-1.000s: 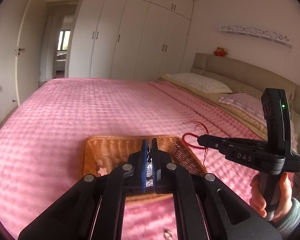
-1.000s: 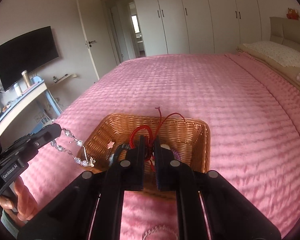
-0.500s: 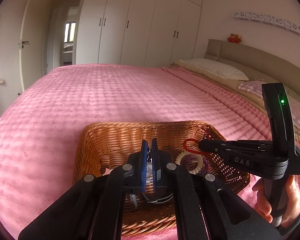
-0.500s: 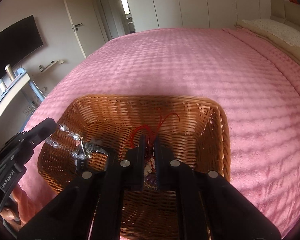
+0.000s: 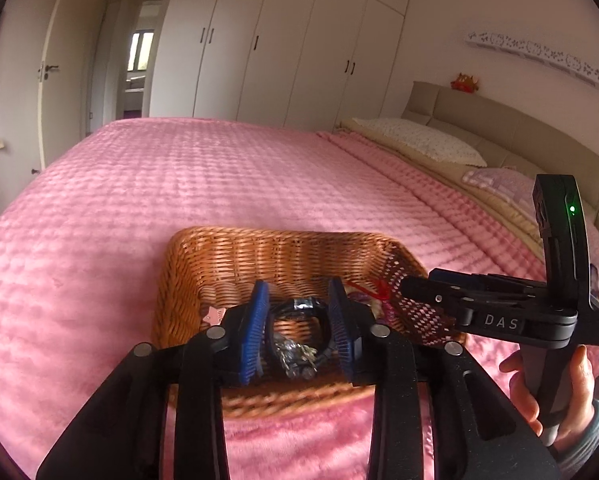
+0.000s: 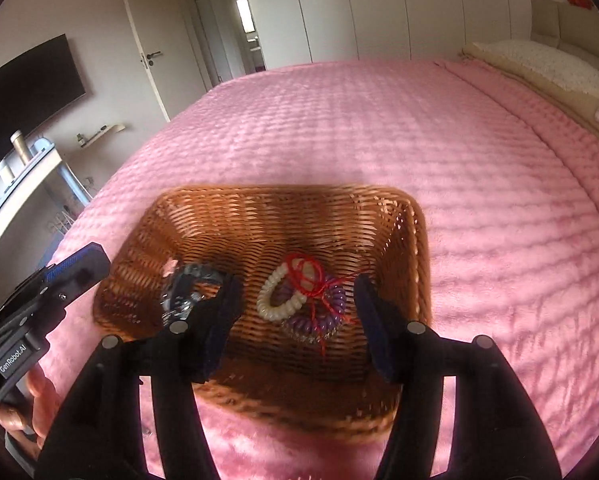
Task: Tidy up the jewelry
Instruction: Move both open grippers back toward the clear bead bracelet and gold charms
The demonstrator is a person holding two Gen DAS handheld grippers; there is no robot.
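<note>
Two hand-held grippers are hanging over a rectangular woven wicker basket (image 6: 415,240) that is resting on a bed covered with a pink quilted bedspread (image 6: 379,128). The left hand-held gripper (image 5: 297,326), with blue ribbed pads (image 5: 255,328), is opening; its jaws are standing apart with no pad pressing on anything. Seen between them, on the basket floor, is lying a dark bracelet with silvery crystal beads (image 5: 299,350), apparently just let go. The right hand-held gripper (image 6: 299,312) is likewise opening, its jaws spread wide and holding nothing. Below the gap between them a thin red cord bracelet (image 6: 311,280) is lying across a cream spiral hair tie (image 6: 279,296) and a purple spiral hair tie (image 6: 331,312), all on the basket floor. A small pink star-shaped piece (image 5: 213,314) is sitting near the basket's left wall.

Both grippers are pointing downward into the basket, presumably so that each piece drops inside its walls rather than onto the bedspread. The two deposits are lying apart, the dark bracelet to the left and the cord and hair ties to the right. By this reading, the placing step is finishing for these pieces.
</note>
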